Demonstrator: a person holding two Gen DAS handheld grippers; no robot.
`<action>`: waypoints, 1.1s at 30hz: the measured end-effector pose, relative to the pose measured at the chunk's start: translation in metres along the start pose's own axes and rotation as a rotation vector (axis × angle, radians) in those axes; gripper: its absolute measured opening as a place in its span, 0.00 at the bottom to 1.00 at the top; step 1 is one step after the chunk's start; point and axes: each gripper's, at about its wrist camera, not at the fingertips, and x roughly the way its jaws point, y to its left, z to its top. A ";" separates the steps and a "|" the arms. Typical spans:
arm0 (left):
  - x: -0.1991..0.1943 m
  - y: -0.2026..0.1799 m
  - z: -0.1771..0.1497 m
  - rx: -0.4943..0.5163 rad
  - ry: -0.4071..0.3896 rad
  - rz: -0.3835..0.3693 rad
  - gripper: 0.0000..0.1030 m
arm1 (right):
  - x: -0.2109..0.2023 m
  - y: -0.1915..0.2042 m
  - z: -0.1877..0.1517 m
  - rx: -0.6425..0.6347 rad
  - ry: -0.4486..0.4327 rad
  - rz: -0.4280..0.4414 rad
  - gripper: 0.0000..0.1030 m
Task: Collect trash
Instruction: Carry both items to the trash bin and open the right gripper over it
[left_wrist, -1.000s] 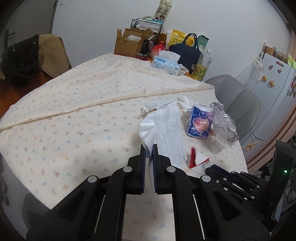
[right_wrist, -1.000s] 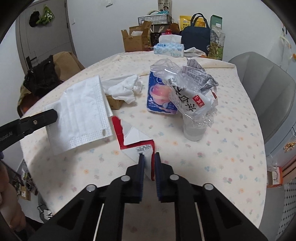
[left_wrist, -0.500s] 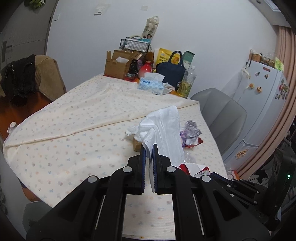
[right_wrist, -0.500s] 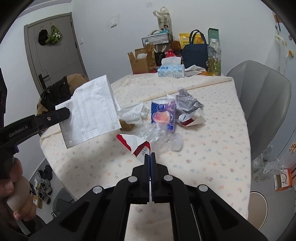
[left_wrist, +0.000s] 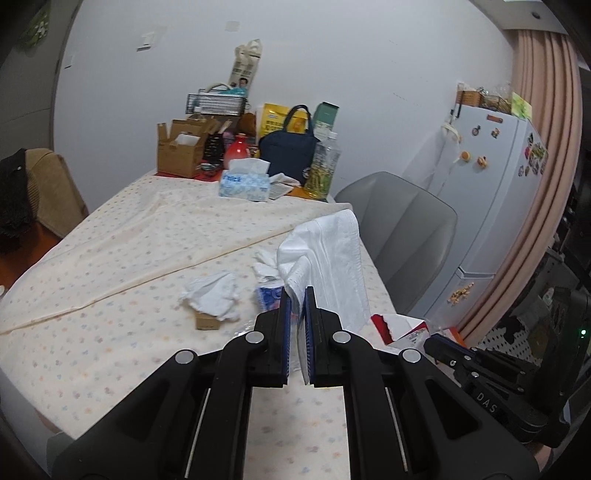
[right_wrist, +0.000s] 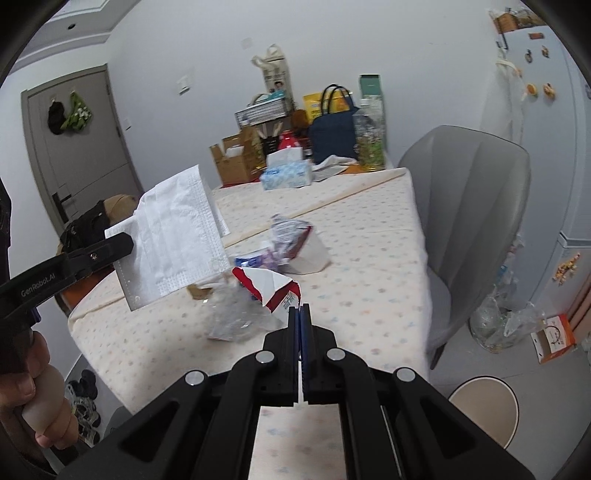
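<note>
White face mask (left_wrist: 328, 254) hangs pinched in my left gripper (left_wrist: 296, 295), lifted above the table (left_wrist: 110, 258). My right gripper (right_wrist: 299, 314), jaws fully closed, holds one torn red-and-white wrapper (right_wrist: 273, 286). On the cloth lie two crumpled tissues (left_wrist: 214, 293), one clear plastic bag (right_wrist: 236, 314) and one blue packet (left_wrist: 269, 297)

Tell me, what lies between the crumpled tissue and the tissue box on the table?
Only bare tablecloth lies between the crumpled tissue and the tissue box, in the left wrist view.
</note>
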 end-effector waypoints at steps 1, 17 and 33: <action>0.005 -0.006 0.001 0.007 0.005 -0.010 0.07 | -0.002 -0.006 0.001 0.009 -0.003 -0.012 0.02; 0.087 -0.111 -0.012 0.129 0.145 -0.175 0.07 | -0.031 -0.143 -0.021 0.214 -0.022 -0.242 0.02; 0.189 -0.242 -0.075 0.243 0.384 -0.280 0.07 | -0.012 -0.290 -0.099 0.458 0.105 -0.386 0.02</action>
